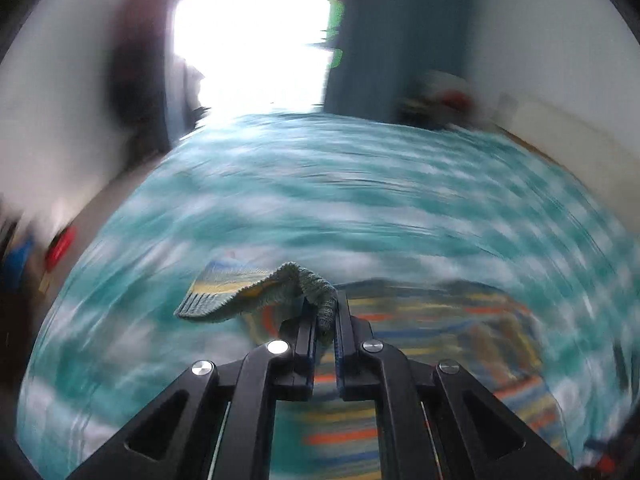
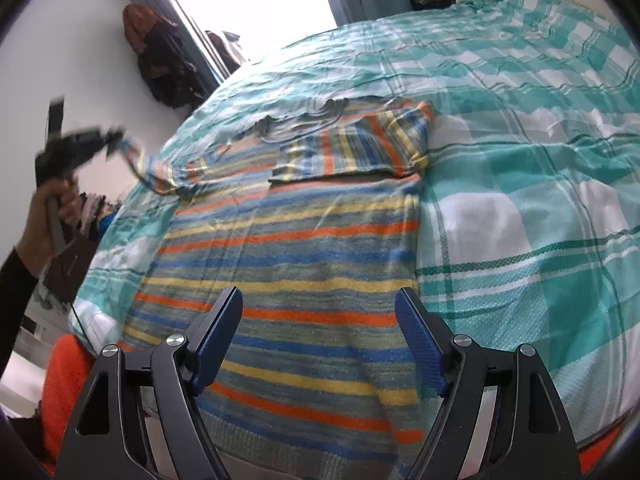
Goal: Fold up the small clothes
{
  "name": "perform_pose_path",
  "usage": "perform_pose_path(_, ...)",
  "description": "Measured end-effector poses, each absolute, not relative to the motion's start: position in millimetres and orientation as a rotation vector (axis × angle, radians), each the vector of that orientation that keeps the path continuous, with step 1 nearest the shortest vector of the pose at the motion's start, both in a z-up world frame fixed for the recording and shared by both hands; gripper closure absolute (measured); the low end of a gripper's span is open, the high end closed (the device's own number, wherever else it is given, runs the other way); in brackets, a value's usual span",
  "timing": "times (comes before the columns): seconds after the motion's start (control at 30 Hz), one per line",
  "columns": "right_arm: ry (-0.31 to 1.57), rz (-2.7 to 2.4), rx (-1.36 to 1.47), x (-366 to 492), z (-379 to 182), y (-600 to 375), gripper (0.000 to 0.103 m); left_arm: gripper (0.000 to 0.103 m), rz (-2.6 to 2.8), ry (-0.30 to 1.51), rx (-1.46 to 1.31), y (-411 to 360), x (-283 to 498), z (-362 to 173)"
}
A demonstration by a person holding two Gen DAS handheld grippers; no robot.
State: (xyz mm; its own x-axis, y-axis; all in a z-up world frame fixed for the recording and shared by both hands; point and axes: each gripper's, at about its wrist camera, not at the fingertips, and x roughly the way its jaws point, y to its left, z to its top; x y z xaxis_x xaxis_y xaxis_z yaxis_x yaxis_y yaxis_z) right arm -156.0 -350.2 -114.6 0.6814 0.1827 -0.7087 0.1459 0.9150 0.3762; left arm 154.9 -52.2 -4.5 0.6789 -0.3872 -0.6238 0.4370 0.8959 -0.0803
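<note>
A knitted sweater (image 2: 288, 264) with orange, blue and yellow stripes lies flat on a bed. One sleeve (image 2: 352, 148) is folded across its chest. The other sleeve (image 2: 160, 168) is lifted off the bed at the left, and my left gripper (image 2: 114, 138) is shut on its end. In the blurred left wrist view the ribbed cuff (image 1: 240, 284) hangs out of the left gripper (image 1: 325, 316), above the sweater's body (image 1: 420, 320). My right gripper (image 2: 320, 312) stands open just above the sweater's lower part, with nothing between its fingers.
A teal and white checked cover (image 2: 520, 120) spreads over the bed. A person's hand (image 2: 52, 208) holds the left gripper beyond the bed's left edge. Dark clothes (image 2: 160, 60) hang on the wall by a bright window (image 2: 240, 0). An orange object (image 2: 64, 380) sits at the near left.
</note>
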Motion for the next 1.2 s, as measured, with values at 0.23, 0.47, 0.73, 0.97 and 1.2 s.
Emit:
perform_pose_path(0.23, 0.820, -0.013, 0.460, -168, -122, -358, 0.023, 0.055, -0.561, 0.892, 0.381, -206, 114, -118)
perform_pose_path(0.47, 0.827, -0.033, 0.464, -180, -136, -369, 0.023, 0.048, -0.592, 1.075, 0.183, -140, 98, -128)
perform_pose_path(0.73, 0.835, 0.003, 0.482, -168, -142, -365, 0.023, 0.031, -0.240, 1.006, 0.241, -100, 197, -142)
perform_pose_path(0.97, 0.898, -0.027, 0.438, -175, -146, -372, 0.023, 0.017, -0.206, 0.999, 0.368, -81, 156, -168)
perform_pose_path(1.2, 0.875, -0.011, 0.343, -143, -126, -369, 0.023, 0.017, -0.337, 0.899, 0.283, -86, 109, -121)
